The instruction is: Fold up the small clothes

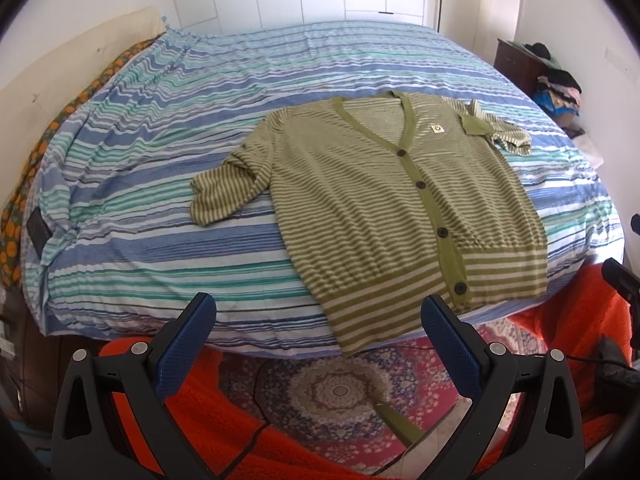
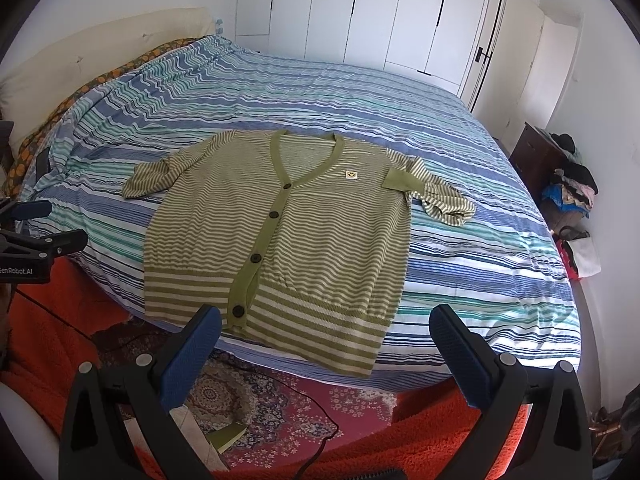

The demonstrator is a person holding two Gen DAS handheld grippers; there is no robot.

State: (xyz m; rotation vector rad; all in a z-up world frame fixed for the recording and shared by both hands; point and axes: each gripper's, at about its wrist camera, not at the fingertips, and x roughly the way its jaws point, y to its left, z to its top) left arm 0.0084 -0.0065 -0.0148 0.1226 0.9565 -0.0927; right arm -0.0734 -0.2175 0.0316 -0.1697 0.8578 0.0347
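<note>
A green and cream striped cardigan (image 1: 384, 200) lies flat, buttoned, front up, on the striped bedspread (image 1: 160, 152), its hem at the bed's near edge. Both sleeves are bunched at its sides. It also shows in the right wrist view (image 2: 288, 248). My left gripper (image 1: 318, 320) is open and empty, held off the bed's edge just short of the hem. My right gripper (image 2: 326, 330) is open and empty, also just short of the hem. The left gripper shows at the left edge of the right wrist view (image 2: 36, 236).
The bed (image 2: 480, 240) fills most of both views. A patterned rug (image 1: 340, 392) and orange fabric (image 2: 400, 440) lie on the floor below the grippers. A dark nightstand with piled clothes (image 2: 568, 192) stands at the right. White wardrobe doors (image 2: 400, 12) are behind the bed.
</note>
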